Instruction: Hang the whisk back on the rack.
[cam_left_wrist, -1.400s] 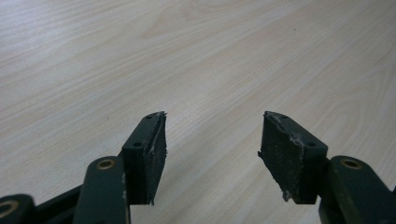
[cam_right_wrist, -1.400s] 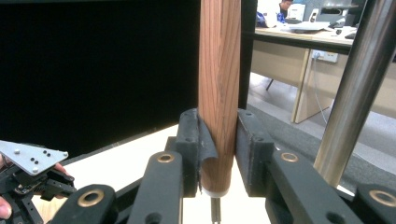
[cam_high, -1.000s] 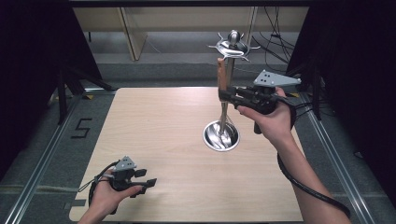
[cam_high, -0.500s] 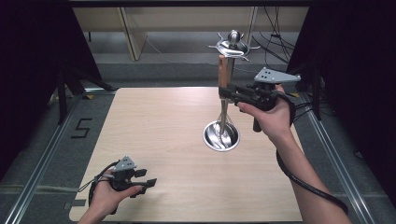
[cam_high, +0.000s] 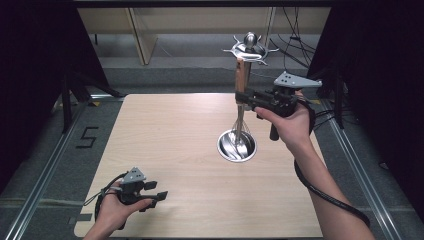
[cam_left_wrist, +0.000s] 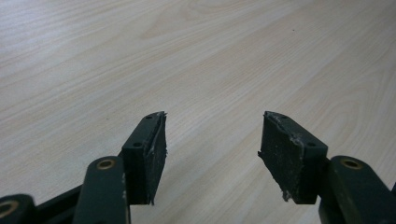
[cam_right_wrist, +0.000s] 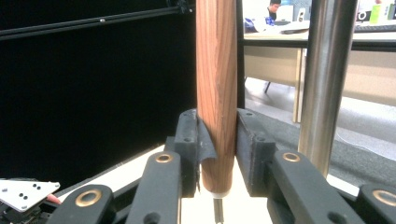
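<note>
Right hand-held gripper jaws just eased around whisk handle.

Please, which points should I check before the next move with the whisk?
1. Whisk handle between the right gripper jaws: ok; the jaws have just been opening.
2. Pads pressing the handle: cannot tell.
3. Handle top caught on the stand hook: cannot tell.
4. Whisk wires above the stand base: ok.
5. Left gripper open, nothing between, low over the table: ok.
</note>
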